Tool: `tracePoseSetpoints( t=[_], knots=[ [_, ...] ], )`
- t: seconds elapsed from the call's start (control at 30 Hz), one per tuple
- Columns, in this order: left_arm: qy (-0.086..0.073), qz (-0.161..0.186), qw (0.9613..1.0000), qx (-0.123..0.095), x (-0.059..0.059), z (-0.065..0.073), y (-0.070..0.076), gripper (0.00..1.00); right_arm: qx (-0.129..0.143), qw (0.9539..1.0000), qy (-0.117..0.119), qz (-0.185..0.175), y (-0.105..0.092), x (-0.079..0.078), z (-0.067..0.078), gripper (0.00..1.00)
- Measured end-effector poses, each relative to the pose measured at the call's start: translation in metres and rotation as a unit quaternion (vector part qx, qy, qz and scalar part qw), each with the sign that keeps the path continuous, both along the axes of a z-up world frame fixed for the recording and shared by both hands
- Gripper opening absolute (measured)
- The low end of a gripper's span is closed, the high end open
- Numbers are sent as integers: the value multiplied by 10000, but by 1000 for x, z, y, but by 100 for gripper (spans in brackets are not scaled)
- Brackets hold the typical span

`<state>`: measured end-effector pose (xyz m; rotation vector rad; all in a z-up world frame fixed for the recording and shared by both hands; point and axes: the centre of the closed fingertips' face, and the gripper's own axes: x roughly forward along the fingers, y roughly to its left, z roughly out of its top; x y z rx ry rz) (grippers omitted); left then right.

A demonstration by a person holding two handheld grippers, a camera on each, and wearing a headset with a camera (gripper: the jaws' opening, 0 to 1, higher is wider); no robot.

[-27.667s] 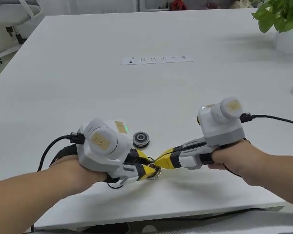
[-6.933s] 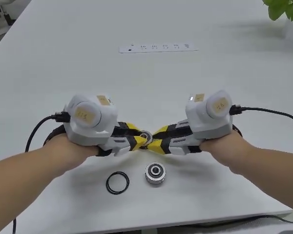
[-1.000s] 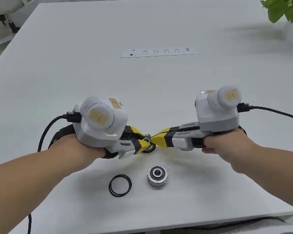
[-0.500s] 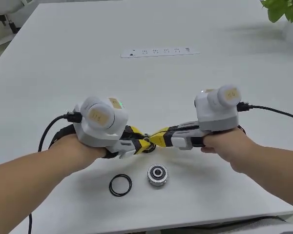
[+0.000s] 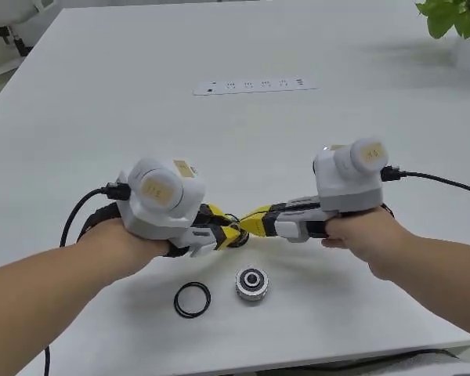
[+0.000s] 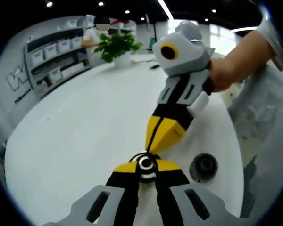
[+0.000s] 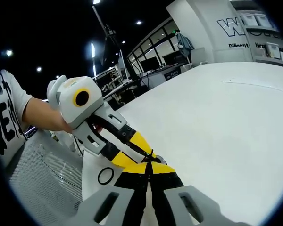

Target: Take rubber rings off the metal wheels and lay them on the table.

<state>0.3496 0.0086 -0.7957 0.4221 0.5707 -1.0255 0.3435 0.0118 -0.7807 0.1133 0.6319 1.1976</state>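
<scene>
The left gripper (image 6: 146,168) clamps a metal wheel (image 6: 145,162), seen face-on in its own view, with the right gripper (image 6: 151,149) pinched shut against the wheel's rim, its hold unclear, while the head view shows a second wheel (image 5: 251,283) and a loose rubber ring (image 5: 192,299) lying side by side on the table (image 5: 298,141).

We count two metal wheels, a held wheel (image 5: 237,234) and a free wheel (image 5: 251,283); one loose rubber ring (image 5: 192,299); one power strip (image 5: 254,85); one plant (image 5: 453,19).

White table (image 5: 337,47) with socket strip (image 5: 254,84), potted plant (image 5: 448,16) at far corner, wall shelving (image 6: 54,54), ceiling spotlights (image 6: 102,4)
</scene>
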Motion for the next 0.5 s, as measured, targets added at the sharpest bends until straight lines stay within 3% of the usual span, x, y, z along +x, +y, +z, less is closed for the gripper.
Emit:
tracePoseSetpoints(
  t=[0.5],
  knots=[
    [100, 70, 9999, -115, 0, 1, -1, 14, 46, 9999, 37, -90, -2, 1, 2, 0]
  ],
)
